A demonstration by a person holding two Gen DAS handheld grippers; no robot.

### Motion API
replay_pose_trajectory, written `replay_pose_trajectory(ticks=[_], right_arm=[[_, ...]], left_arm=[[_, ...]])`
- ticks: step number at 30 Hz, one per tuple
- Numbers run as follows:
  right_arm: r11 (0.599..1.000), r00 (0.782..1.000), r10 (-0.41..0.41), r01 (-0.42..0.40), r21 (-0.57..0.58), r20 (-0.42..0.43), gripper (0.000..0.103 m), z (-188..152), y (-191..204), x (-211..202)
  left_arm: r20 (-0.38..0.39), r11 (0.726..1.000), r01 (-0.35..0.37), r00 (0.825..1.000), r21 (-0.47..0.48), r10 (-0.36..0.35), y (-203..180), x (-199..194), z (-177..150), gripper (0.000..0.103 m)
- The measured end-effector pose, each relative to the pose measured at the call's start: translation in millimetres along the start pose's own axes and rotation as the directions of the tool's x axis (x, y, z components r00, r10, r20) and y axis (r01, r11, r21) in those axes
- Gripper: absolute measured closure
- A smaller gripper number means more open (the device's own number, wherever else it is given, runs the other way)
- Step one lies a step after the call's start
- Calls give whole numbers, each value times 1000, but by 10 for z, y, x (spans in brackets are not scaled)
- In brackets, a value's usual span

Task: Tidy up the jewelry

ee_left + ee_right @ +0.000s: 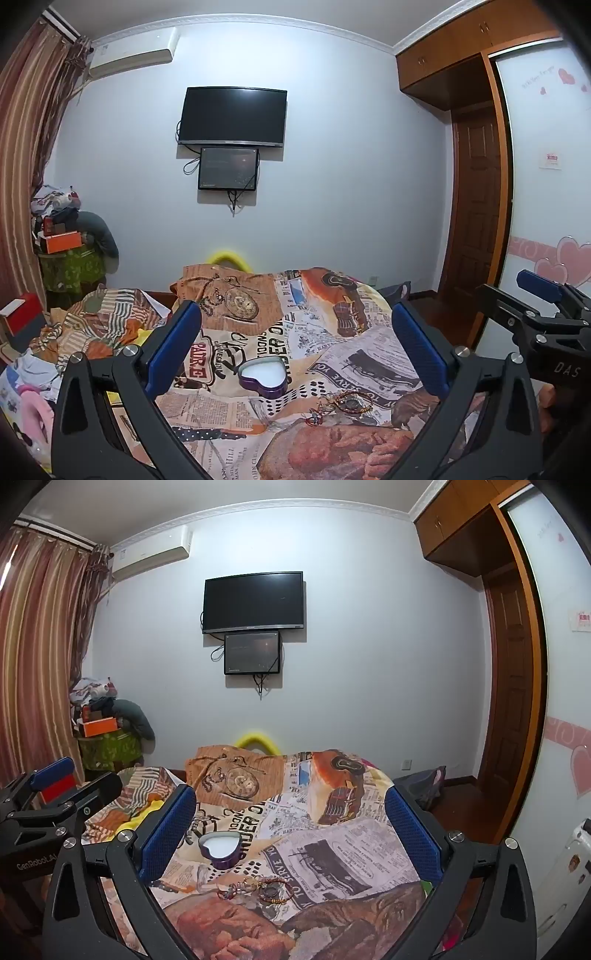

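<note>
With both grippers, left (295, 345) and right (290, 829), jaws wide and empty: go low onto jewelry (264, 886), pinch one piece, drop in tin (220, 849).

Left claw (293, 345): black plastic frame with triangular cut-outs, silver screw heads, blue textured finger pads (173, 345). Right claw (290, 830): same black frame, silver screws, blue dimpled pads (168, 832); white "DAS" lettering on its body. "GenRobot.AI" printed on left body.
</note>
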State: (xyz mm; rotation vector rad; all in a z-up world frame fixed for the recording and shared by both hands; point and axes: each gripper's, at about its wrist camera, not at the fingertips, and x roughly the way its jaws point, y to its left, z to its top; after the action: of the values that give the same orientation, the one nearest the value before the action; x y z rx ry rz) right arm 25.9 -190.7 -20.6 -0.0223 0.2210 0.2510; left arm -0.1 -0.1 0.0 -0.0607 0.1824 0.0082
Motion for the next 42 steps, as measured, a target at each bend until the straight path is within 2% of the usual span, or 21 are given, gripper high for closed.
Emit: replay_pose_trajectory(ticks=[5, 10, 12, 42], right_arm=[[1000, 1000, 1, -1, 2, -2, 2, -2, 3, 8], [1000, 1000, 2, -2, 0, -4, 2, -2, 1, -2], [1000, 1000, 4, -4, 0, -7, 2, -18, 18, 9], [1000, 1000, 7, -7, -2, -20, 2, -17, 27, 31]], left_arm=[[6, 1000, -27, 1000, -1, 27, -42, 13, -5, 0], [1, 1000, -17, 1000, -7, 17, -95, 58, -58, 0], [-4, 1000, -8, 1000, -19, 8, 23, 64, -29, 0], [-20, 1000, -13, 1000, -16, 13, 41, 124, -158, 0]])
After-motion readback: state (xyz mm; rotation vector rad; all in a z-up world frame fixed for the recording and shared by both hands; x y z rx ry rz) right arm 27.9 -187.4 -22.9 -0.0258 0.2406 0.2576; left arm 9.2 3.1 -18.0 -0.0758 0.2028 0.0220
